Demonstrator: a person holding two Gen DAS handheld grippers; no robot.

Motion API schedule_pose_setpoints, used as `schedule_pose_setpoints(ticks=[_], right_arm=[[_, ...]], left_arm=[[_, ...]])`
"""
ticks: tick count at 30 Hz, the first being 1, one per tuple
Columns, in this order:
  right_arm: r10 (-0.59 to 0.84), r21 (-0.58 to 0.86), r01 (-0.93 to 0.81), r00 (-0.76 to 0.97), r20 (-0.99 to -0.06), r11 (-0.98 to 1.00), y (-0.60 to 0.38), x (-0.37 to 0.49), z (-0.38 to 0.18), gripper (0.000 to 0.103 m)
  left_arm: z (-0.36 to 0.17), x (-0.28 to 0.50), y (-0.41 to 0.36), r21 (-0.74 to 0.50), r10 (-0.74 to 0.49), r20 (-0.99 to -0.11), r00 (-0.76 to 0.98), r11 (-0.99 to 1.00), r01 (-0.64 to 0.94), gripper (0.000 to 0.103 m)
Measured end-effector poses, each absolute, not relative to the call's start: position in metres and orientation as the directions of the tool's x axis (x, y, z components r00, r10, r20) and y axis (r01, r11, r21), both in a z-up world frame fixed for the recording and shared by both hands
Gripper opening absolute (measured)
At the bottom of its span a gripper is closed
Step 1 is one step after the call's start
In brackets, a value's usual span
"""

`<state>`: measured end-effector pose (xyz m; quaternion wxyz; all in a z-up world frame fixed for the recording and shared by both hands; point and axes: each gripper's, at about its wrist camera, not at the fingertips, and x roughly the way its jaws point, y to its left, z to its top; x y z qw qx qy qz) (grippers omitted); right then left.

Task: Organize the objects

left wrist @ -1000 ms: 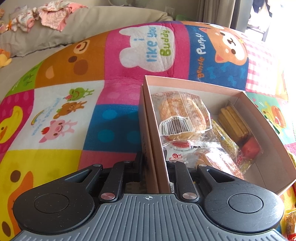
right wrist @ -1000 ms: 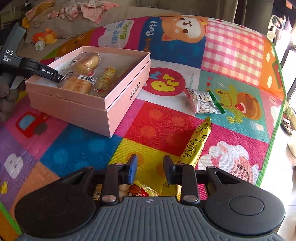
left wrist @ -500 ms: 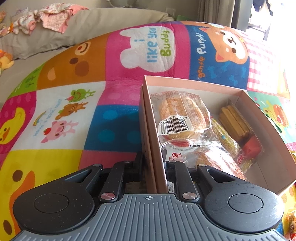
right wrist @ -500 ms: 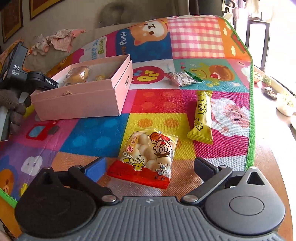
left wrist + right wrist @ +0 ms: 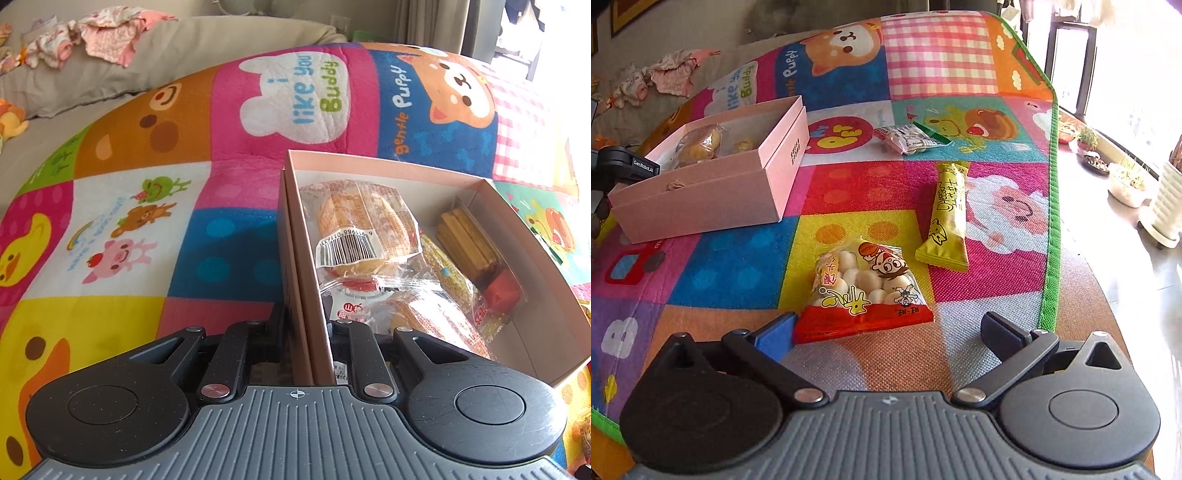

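The pink box (image 5: 424, 173) sat open on the colorful play mat (image 5: 221, 240), its long axis running away from the left wrist camera, and the left gripper (image 5: 306, 325) was clamped on the box's near side wall, one finger outside and the other inside against the cardboard. Inside lay a wrapped bun with a barcode label (image 5: 364, 229) toward the far end, a second wrapped bun (image 5: 417, 314) nearer the fingers, a slim yellow packet (image 5: 448, 273) beside them, and a pack of brown biscuit sticks (image 5: 472, 243) along the far wall, lengthwise with the box. In the right wrist view the same box (image 5: 713, 192) stood to the left on the mat (image 5: 738, 269), well apart from three loose snacks. The closest, a bag of small white balls with a red bottom band (image 5: 864, 288), lay flat with its red end toward the camera, between the widely spread fingers of the right gripper (image 5: 886, 328), which held nothing; whether the blue pad touched the bag's corner could not be told. Just beyond and to the right lay a long yellow snack bar (image 5: 947, 214), its long axis pointing away from the camera, and farther still a small clear packet with a green strip (image 5: 908, 138). Clothes (image 5: 92, 33) were piled on a grey sofa (image 5: 221, 48) behind the mat.
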<state>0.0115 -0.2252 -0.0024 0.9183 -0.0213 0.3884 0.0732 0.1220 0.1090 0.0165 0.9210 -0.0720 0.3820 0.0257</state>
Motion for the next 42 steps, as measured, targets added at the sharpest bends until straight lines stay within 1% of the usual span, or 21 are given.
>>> schedule_pose_setpoints(ticks=[8, 11, 12, 13, 14, 16, 17, 18, 19, 21, 23, 25, 27, 29, 30, 31, 35, 39, 42], right_arm=[[0.133, 0.017, -0.167, 0.716, -0.685, 0.986, -0.227, 0.005, -0.005, 0.103], [0.184, 0.065, -0.191, 0.712, -0.677, 0.979, -0.233, 0.005, 0.000, 0.103], [0.243, 0.128, -0.212, 0.719, -0.651, 0.969, -0.240, 0.003, 0.007, 0.103], [0.264, 0.153, -0.216, 0.732, -0.628, 0.964, -0.243, 0.001, 0.013, 0.103], [0.260, 0.155, -0.209, 0.757, -0.599, 0.966, -0.246, 0.001, 0.020, 0.103], [0.194, 0.107, -0.162, 0.807, -0.557, 0.981, -0.251, 0.010, 0.033, 0.103], [0.170, 0.095, -0.141, 0.815, -0.555, 0.985, -0.254, 0.019, 0.035, 0.101], [0.156, 0.094, -0.124, 0.810, -0.566, 0.988, -0.257, 0.032, 0.035, 0.092], [0.153, 0.097, -0.119, 0.799, -0.582, 0.988, -0.259, 0.043, 0.034, 0.087], [0.135, 0.097, -0.094, 0.766, -0.629, 0.991, -0.261, 0.075, 0.027, 0.066], [0.111, 0.080, -0.077, 0.749, -0.653, 0.994, -0.259, 0.097, 0.021, 0.058], [0.097, 0.076, -0.063, 0.732, -0.674, 0.995, -0.257, 0.116, 0.014, 0.054], [0.090, 0.069, -0.058, 0.718, -0.691, 0.996, -0.254, 0.123, 0.009, 0.040], [0.067, 0.037, -0.057, 0.720, -0.691, 0.998, -0.249, 0.120, 0.007, 0.034], [0.057, 0.017, -0.062, 0.718, -0.693, 0.998, -0.247, 0.117, 0.007, 0.026], [0.047, -0.004, -0.069, 0.716, -0.697, 0.998, -0.244, 0.111, 0.008, 0.025], [0.047, -0.012, -0.078, 0.713, -0.700, 0.997, -0.247, 0.080, 0.015, 0.024], [0.028, -0.012, -0.049, 0.737, -0.676, 0.999, -0.256, 0.035, 0.029, 0.024], [0.053, 0.013, -0.059, 0.751, -0.658, 0.998, -0.254, 0.003, 0.040, 0.024]], left_arm=[[0.016, 0.122, 0.109, -0.114, -0.008, -0.708, 0.706, 0.988, -0.104, 0.017], [0.017, 0.122, 0.109, -0.113, -0.009, -0.710, 0.704, 0.988, -0.101, 0.017], [0.017, 0.122, 0.109, -0.112, -0.010, -0.710, 0.704, 0.989, -0.099, 0.017], [0.017, 0.122, 0.109, -0.110, -0.010, -0.710, 0.704, 0.989, -0.098, 0.017], [0.017, 0.122, 0.109, -0.110, -0.009, -0.711, 0.703, 0.989, -0.098, 0.017], [0.017, 0.123, 0.109, -0.113, -0.009, -0.713, 0.701, 0.988, -0.101, 0.017], [0.017, 0.122, 0.109, -0.114, -0.010, -0.712, 0.702, 0.988, -0.102, 0.017], [0.016, 0.122, 0.109, -0.114, -0.010, -0.711, 0.703, 0.988, -0.101, 0.017], [0.016, 0.122, 0.109, -0.115, -0.011, -0.710, 0.704, 0.988, -0.100, 0.017], [0.016, 0.123, 0.110, -0.119, -0.012, -0.712, 0.702, 0.988, -0.103, 0.017], [0.017, 0.123, 0.110, -0.121, -0.014, -0.715, 0.699, 0.987, -0.105, 0.017], [0.017, 0.124, 0.111, -0.125, -0.017, -0.718, 0.696, 0.987, -0.105, 0.017], [0.017, 0.124, 0.112, -0.130, -0.022, -0.719, 0.695, 0.986, -0.103, 0.017], [0.017, 0.124, 0.113, -0.134, -0.027, -0.718, 0.695, 0.986, -0.100, 0.017], [0.017, 0.124, 0.113, -0.138, -0.030, -0.718, 0.696, 0.985, -0.100, 0.017], [0.016, 0.124, 0.114, -0.142, -0.033, -0.717, 0.697, 0.985, -0.100, 0.017], [0.016, 0.123, 0.115, -0.152, -0.040, -0.712, 0.701, 0.983, -0.099, 0.017], [0.016, 0.123, 0.115, -0.150, -0.038, -0.713, 0.701, 0.984, -0.099, 0.017], [0.015, 0.122, 0.114, -0.149, -0.037, -0.711, 0.702, 0.984, -0.100, 0.017]])
